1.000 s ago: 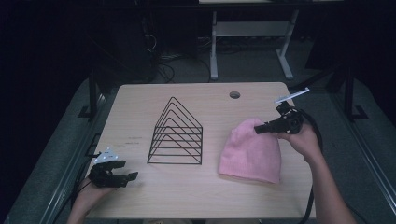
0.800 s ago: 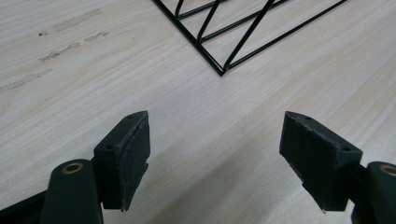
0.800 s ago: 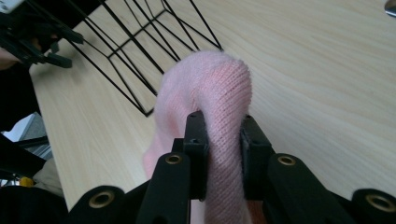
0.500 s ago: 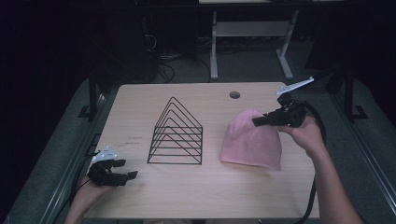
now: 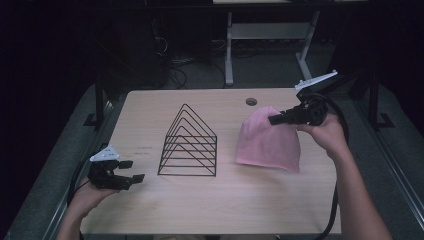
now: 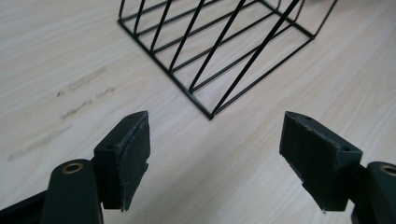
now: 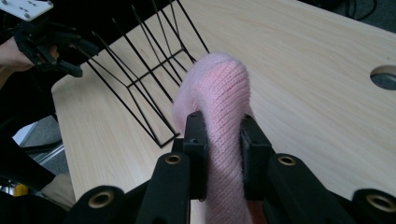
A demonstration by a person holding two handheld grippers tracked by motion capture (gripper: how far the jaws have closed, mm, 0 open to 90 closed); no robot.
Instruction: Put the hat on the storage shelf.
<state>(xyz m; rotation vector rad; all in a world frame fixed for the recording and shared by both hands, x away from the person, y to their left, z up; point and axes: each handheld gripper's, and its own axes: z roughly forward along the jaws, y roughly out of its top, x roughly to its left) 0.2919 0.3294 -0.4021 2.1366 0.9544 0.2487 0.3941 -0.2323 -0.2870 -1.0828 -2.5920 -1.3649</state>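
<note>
Pink knit hat (image 5: pixel 269 145) pinched at its crown and lifted by the right gripper (image 5: pixel 274 119), its brim hanging down to the table (image 5: pixel 200 210).

In the right gripper view the two black jaws clamp a fold of the hat (image 7: pixel 219 107) between their pads, so that claw is clenched on the knit; the hat hangs over the right half of the table, to the right of the black wire rack (image 5: pixel 189 145) and apart from it. The left gripper (image 5: pixel 131 171) hovers near the table's front left corner with its jaws spread wide and nothing between them, the rack's corner (image 6: pixel 210 114) just ahead of it. By my reading the step in hand is the pick-up of the hat. The next move likely calls for carrying it toward the rack while keeping the pinch firm, since soft knit can slip, and for the free claw to steady the rack or take the brim.
</note>
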